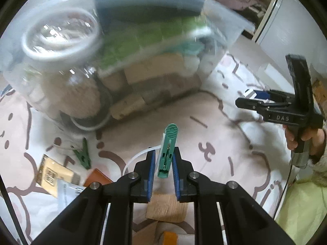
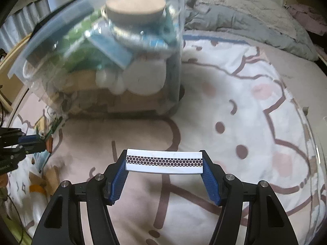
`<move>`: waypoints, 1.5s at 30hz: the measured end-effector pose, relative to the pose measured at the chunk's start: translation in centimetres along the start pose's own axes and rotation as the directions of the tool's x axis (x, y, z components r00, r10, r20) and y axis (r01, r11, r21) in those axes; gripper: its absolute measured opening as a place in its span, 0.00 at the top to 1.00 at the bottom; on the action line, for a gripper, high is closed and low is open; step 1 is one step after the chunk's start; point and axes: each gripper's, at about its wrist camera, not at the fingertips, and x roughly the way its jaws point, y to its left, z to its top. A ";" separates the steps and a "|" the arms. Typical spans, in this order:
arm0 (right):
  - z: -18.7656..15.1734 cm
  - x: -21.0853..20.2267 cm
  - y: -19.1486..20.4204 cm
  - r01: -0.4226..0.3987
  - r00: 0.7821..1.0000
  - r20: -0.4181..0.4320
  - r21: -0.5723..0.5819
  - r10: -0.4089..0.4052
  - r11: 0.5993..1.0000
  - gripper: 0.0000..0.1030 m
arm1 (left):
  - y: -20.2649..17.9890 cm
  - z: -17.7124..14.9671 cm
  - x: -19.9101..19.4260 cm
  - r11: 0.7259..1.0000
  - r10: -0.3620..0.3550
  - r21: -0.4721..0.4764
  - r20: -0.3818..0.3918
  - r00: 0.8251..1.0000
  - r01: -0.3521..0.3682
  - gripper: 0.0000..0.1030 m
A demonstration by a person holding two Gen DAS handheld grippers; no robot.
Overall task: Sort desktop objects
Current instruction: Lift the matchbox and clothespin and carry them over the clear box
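Right now my left gripper point(image 1: 163, 161) is clenched on a teal clothespin point(image 1: 168, 150), its 2 blue pads point(image 1: 151, 163) pinching the peg's sides so that it stands nearly upright, ridged end pointing away from me. A thin white cord point(image 1: 136, 156) curls out from behind the left pad. My right gripper point(image 2: 164, 163) grasps a white matchbox point(image 2: 164, 162) by its 2 short ends, the box lying crosswise between the blue pads point(image 2: 119, 175) with its dark honeycomb striking strip facing me.

Both grippers are held above a bedsheet point(image 2: 235, 106) printed with pink and brown cartoon outlines. Far ahead of each sits a clear plastic storage bin point(image 1: 114, 47), blurred in both views, already holding wooden blocks, something green, white pieces and a glass jar with a cork lid point(image 2: 134, 5).

In the left wrist view, a second, darker green clothespin point(image 1: 82, 154) lies on the sheet to the near left, well apart from the one I hold. Near it are a yellow packet point(image 1: 54, 175), a white packet point(image 1: 68, 194) and an orange-brown piece point(image 1: 98, 178). Just below my left gripper lies a wooden block point(image 1: 166, 208). At the far right of that view my right gripper point(image 1: 248, 100) shows, my hand point(image 1: 302, 138) wrapped around its handle.
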 end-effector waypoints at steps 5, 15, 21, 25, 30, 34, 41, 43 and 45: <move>0.9 -2.0 0.1 0.007 0.998 0.055 -0.003 -0.007 1.000 0.35 | 0.3 0.6 -2.3 1.000 -0.007 -0.018 0.060 0.998 0.008 0.84; 2.7 -7.5 0.8 -0.027 0.979 0.201 -0.025 0.031 0.999 0.35 | 1.4 2.1 -7.2 0.998 0.015 -0.069 0.176 0.984 -0.003 0.84; 3.8 -10.5 1.5 -0.056 0.961 0.270 -0.036 0.064 0.998 0.35 | 2.0 3.1 -10.4 0.995 0.062 -0.093 0.252 0.966 -0.040 0.84; 4.5 -12.1 2.2 -0.066 0.951 0.297 -0.054 0.079 0.996 0.35 | 2.3 3.9 -11.9 0.992 0.097 -0.109 0.270 0.958 -0.070 0.84; 6.0 -14.0 3.9 -0.076 0.940 0.324 -0.100 0.104 0.992 0.35 | 2.2 6.0 -13.8 0.986 0.143 -0.128 0.289 0.947 -0.110 0.84; 7.6 -15.6 5.3 -0.073 0.926 0.361 -0.124 0.113 0.990 0.35 | 1.9 8.1 -15.8 0.984 0.159 -0.134 0.330 0.931 -0.120 0.84; 11.2 -17.3 6.7 -0.087 0.908 0.395 -0.153 0.142 0.984 0.35 | 2.4 12.5 -18.3 0.974 0.198 -0.178 0.388 0.900 -0.138 0.84; 12.8 -17.7 7.2 -0.089 0.901 0.409 -0.152 0.145 0.984 0.35 | 2.4 13.6 -18.5 0.971 0.218 -0.181 0.402 0.889 -0.156 0.84; 14.3 -18.2 7.4 -0.084 0.889 0.437 -0.136 0.136 0.987 0.35 | 2.5 14.5 -18.4 0.965 0.244 -0.191 0.419 0.875 -0.178 0.84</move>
